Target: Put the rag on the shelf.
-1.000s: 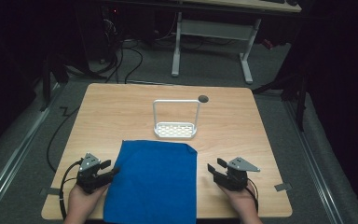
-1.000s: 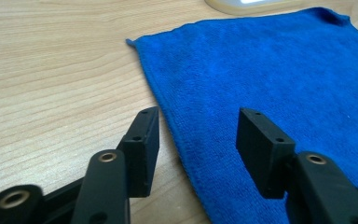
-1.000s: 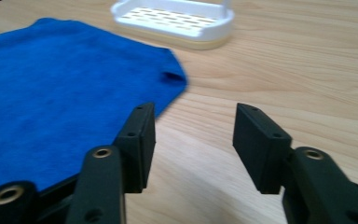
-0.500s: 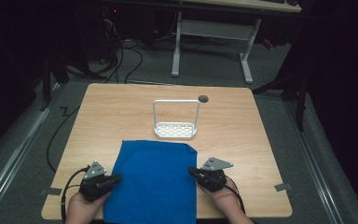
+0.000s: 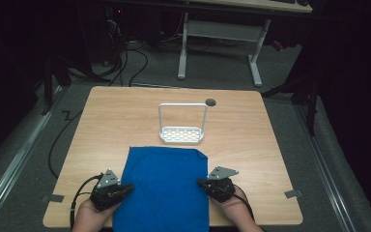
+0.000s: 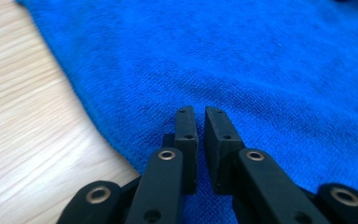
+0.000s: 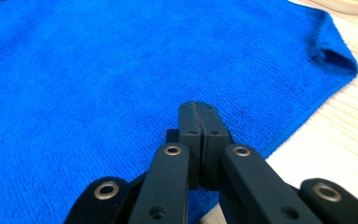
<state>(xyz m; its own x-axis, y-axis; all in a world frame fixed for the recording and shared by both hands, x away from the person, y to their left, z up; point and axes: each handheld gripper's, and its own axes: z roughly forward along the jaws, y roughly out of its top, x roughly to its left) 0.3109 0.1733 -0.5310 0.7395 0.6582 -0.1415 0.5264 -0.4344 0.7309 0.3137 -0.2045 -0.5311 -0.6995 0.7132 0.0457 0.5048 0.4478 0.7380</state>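
One white rack [image 5: 182, 126] beyond the blue towel [image 5: 164, 186].

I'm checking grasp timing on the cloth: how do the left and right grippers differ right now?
The left gripper has a narrow gap between its jaws; the right gripper has its jaws pressed together. The left sits at the blue towel's left edge, the right at its right edge. Both point inward over the towel, low above it.

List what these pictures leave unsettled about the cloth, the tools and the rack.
- Blue cloth: its near edge runs off the bottom of the high view.
- Right tool: jaws pressed together over the cloth edge; whether fabric is pinched between them is hidden by the jaws.
- Left tool: a narrow gap shows; any fabric inside is hidden.
- White rack: tray holes too small to count.
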